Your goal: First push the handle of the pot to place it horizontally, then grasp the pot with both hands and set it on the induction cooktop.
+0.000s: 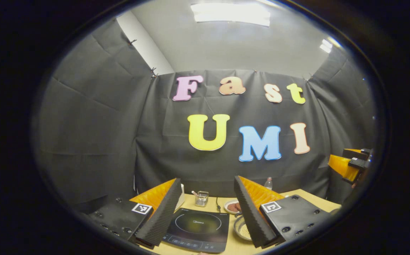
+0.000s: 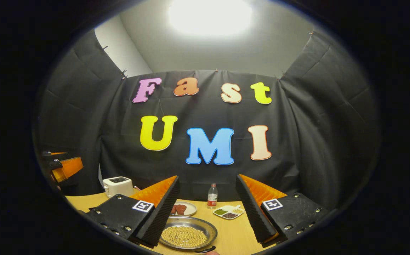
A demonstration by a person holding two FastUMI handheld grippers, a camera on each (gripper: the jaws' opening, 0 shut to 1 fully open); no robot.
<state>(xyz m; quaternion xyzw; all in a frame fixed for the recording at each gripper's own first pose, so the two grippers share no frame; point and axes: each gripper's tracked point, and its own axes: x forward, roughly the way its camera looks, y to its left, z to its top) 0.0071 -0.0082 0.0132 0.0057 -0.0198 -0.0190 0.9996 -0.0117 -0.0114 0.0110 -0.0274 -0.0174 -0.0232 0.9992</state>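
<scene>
A wooden table (image 2: 233,237) is seen low in both views. On it, in the left gripper view, the induction cooktop (image 1: 198,228) lies flat between the spread fingers of the left gripper (image 1: 205,216), which is held open above it with nothing gripped. Just right of the cooktop the pot (image 2: 187,233), a shallow metal pan filled with pale grains, is partly hidden there by a finger. In the right gripper view the pot sits between the parted fingers of the right gripper (image 2: 206,212), also empty; its handle is cut off at the bottom edge. Behind the pot stand a toaster (image 2: 117,185), a plate of meat (image 2: 183,209), a divided dish (image 2: 229,211) and a bottle (image 2: 212,196). Behind the cooktop a small glass holder (image 1: 201,198) is hard to make out.
</scene>
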